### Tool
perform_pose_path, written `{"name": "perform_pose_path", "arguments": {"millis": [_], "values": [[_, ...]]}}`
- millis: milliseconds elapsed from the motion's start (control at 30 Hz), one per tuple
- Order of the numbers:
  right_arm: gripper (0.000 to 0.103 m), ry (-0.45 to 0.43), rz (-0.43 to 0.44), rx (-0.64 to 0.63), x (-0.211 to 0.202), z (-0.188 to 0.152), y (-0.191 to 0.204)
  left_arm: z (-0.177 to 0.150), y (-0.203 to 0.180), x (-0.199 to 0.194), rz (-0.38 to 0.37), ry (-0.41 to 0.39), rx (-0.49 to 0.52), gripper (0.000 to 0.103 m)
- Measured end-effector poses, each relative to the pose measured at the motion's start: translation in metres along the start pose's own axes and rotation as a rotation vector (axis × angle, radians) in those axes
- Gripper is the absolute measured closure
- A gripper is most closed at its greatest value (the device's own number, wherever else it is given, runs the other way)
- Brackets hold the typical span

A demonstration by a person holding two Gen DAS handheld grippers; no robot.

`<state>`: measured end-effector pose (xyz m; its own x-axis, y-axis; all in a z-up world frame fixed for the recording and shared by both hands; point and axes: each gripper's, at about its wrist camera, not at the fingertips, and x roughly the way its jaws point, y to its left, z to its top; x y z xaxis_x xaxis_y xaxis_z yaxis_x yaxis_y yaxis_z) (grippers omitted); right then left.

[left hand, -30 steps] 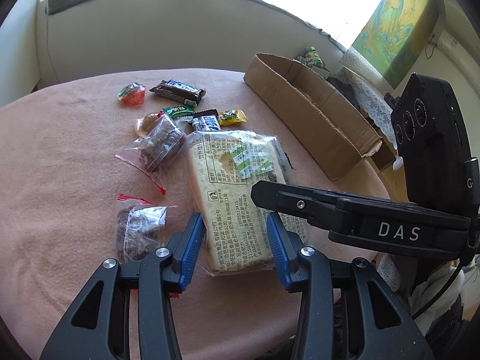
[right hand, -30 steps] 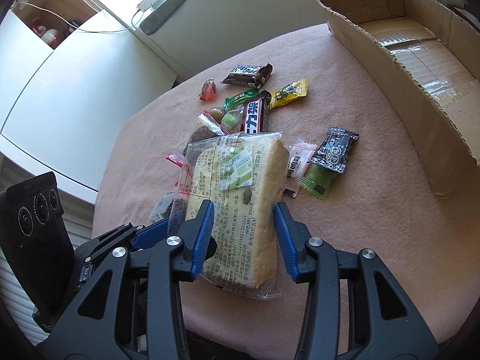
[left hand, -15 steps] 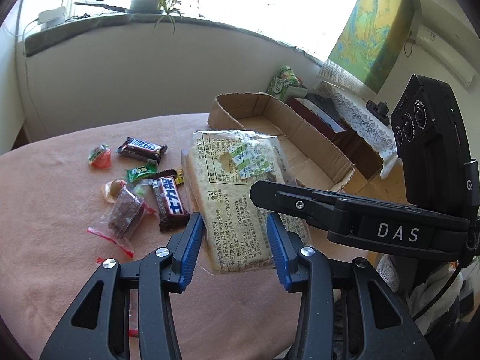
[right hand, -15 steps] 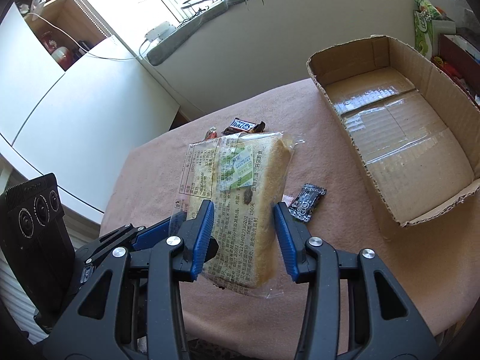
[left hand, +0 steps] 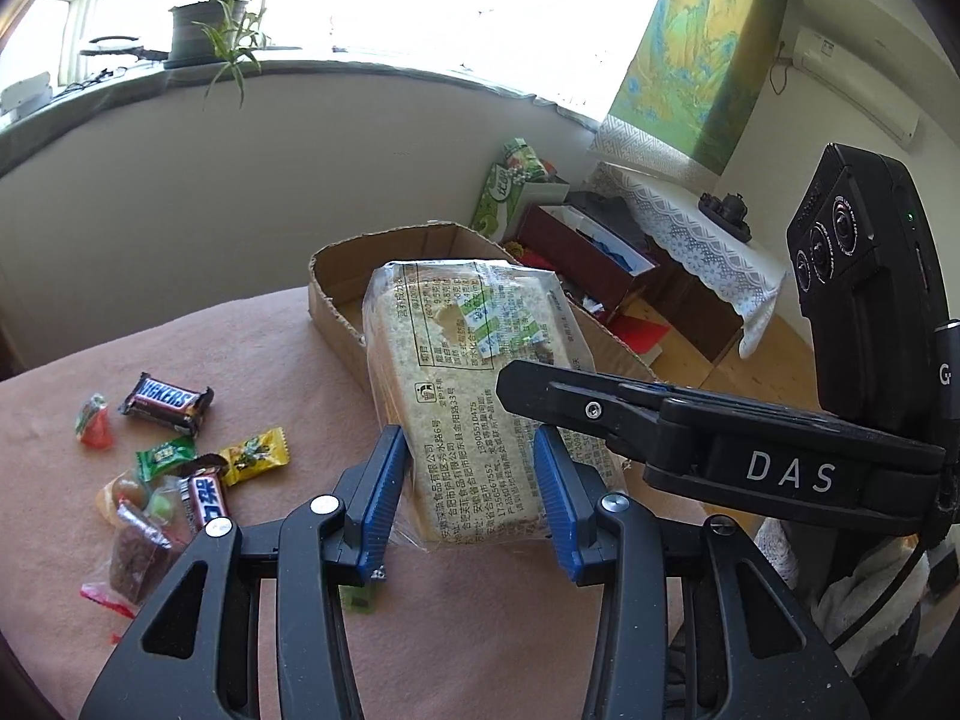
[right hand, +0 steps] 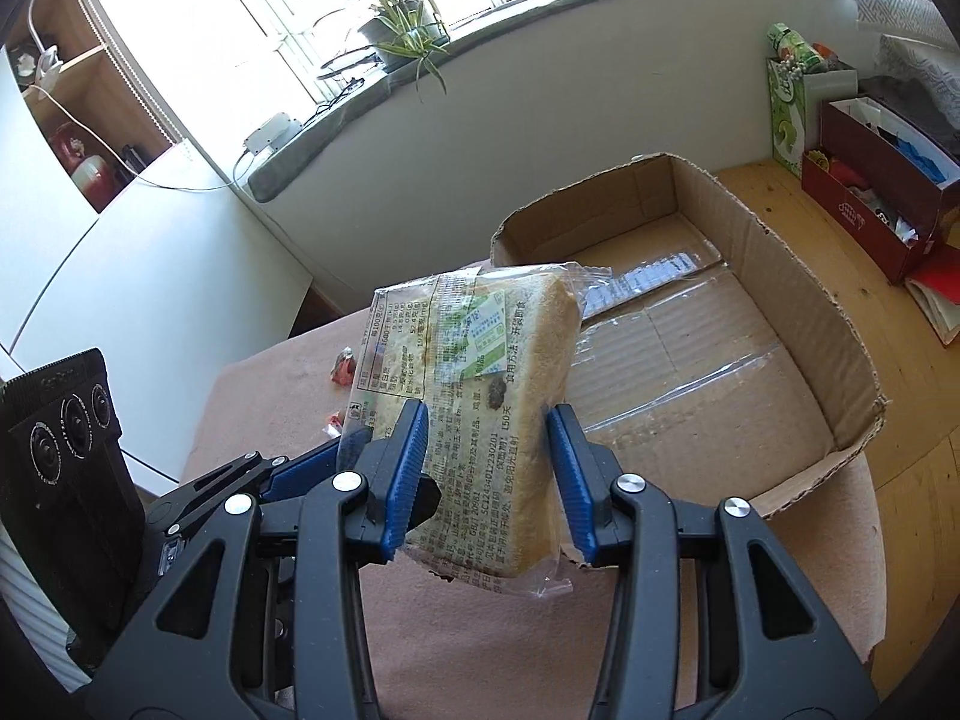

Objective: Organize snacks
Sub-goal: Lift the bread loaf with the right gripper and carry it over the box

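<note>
Bread pack (left hand: 474,396) now lifted off tablecloth (left hand: 252,348) w/ both grippers, hanging just short of cardboard box (right hand: 798,324), left gripper (left hand: 471,498) & right gripper (right hand: 489,474) each clamped on its near end; light, soft, crinkly film—squeeze gently.

Both cameras ride just behind their tools and look forward and downward along the blue fingers, close to what sits between them. The left wrist view faces across the pink table (left hand: 252,348) toward the window sill, with the right tool (left hand: 708,438) entering from its right side. The right wrist view looks more steeply over the cardboard box (right hand: 798,300) (its inside fully visible here), the left tool (right hand: 288,474) showing at lower left. Both share the bread package (left hand: 474,372), box and potted plant (right hand: 402,30).
</note>
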<state>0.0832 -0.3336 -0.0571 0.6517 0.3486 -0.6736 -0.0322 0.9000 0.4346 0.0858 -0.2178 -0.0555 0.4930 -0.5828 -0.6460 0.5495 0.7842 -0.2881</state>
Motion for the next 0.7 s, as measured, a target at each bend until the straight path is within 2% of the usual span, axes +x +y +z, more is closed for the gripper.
{"name": "perform_pose_path", "arguments": {"millis": [433, 700], "values": [[0.059, -0.002, -0.040, 0.049, 0.003, 0.026, -0.065, 0.017, -0.030, 0.051, -0.002, 0.054, 0.034, 0.062], [0.059, 0.019, -0.059, 0.066, 0.013, 0.026, -0.082, 0.016, -0.035, 0.067, 0.008, 0.083, 0.037, 0.062]]}}
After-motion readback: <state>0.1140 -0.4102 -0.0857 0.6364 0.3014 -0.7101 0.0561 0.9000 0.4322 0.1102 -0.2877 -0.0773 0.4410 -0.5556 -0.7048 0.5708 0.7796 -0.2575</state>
